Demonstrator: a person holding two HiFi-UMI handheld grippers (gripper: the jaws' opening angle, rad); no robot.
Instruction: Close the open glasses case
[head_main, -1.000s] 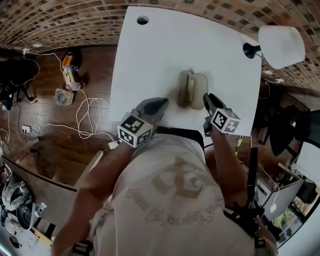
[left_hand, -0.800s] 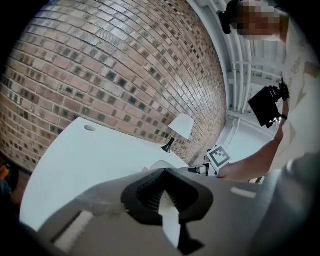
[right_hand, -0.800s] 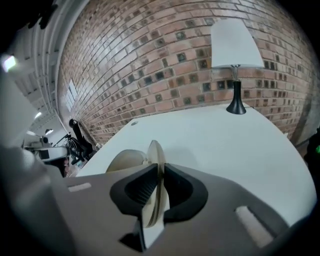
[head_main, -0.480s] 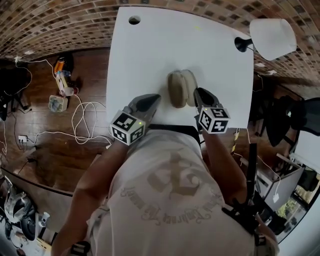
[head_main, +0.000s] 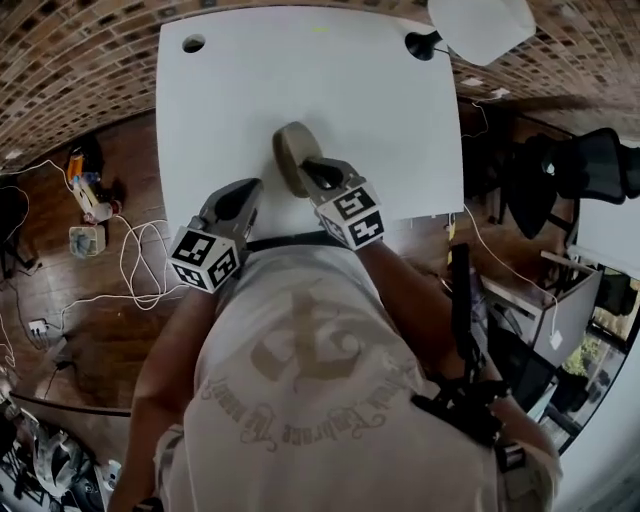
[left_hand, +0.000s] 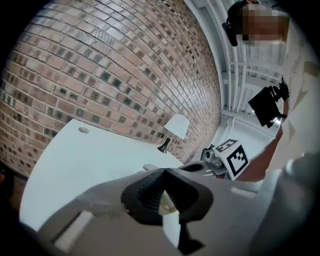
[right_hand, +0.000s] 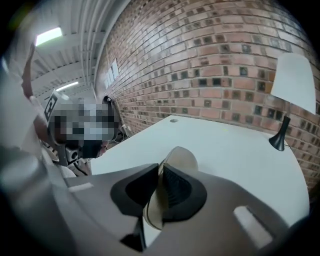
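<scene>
Overhead plus jaws-level; shared table (head_main: 300, 90)

Table: a white square table (head_main: 250, 90) stands ahead of the person.
Case: a beige oval glasses case (head_main: 291, 150) is at the table's near side, about midway across.
Right: the right gripper (head_main: 312, 168) pinches the case's near edge; its jaws have just been closing.
Left: the left gripper (head_main: 243, 192) is left of the case, apart from it.
Far corners: a white-shaded desk lamp (head_main: 480, 25) is at the right, a round cable hole (head_main: 193, 44) at the left.
Floor: white cables (head_main: 140, 255) lie left of the table.

Your tabletop (head_main: 330, 90) glows evenly bright under ceiling strip lights (right_hand: 49, 36), while the floor (head_main: 100, 300) lies dim. Fisheye bending curves every edge, your near jaws look soft, corners vignetted black.
</scene>
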